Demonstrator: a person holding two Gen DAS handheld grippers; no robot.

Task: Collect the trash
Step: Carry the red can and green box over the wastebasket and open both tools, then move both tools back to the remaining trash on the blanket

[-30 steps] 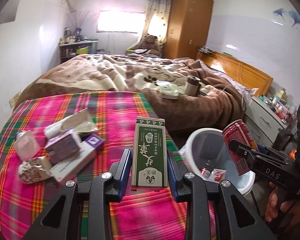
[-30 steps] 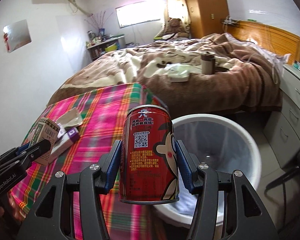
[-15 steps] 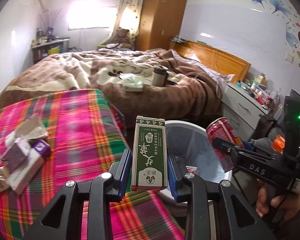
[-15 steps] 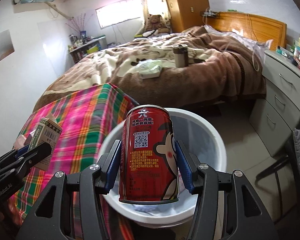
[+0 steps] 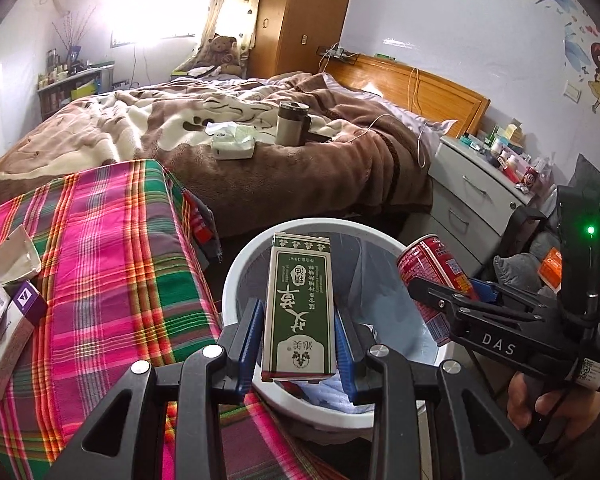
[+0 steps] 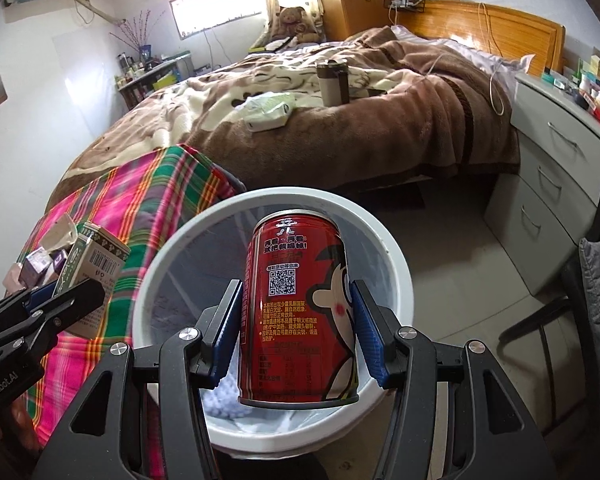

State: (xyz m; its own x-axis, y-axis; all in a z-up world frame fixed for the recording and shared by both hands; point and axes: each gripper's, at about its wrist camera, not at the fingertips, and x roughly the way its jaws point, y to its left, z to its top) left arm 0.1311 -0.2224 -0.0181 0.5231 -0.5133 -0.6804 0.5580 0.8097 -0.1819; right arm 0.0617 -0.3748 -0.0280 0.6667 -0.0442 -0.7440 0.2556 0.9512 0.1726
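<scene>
My left gripper (image 5: pixel 298 338) is shut on a tall green carton (image 5: pixel 300 304) with white lettering, held upright over the near rim of a white trash bin (image 5: pixel 236 272). My right gripper (image 6: pixel 298 328) is shut on a red drink can (image 6: pixel 298 312) with a cartoon face, held upright above the mouth of the same bin (image 6: pixel 396 256). In the left wrist view the can (image 5: pixel 434 266) and right gripper (image 5: pixel 452 296) hover over the bin's right rim. In the right wrist view the carton (image 6: pixel 94 268) sits at the bin's left side. Pale liner and crumpled paper lie inside the bin.
A plaid-covered surface (image 5: pixel 100 260) left of the bin holds purple and white boxes (image 5: pixel 16 316) and torn paper (image 5: pixel 12 256). Behind is a bed (image 5: pixel 220 132) with a tissue pack (image 5: pixel 232 142) and a mug (image 5: pixel 292 122). A grey drawer unit (image 6: pixel 560 160) stands at right.
Both grippers moved rightwards off the plaid surface and lower, carrying the carton and can; both now hang over the bin. The boxes on the plaid cloth slid to the far left of view.
</scene>
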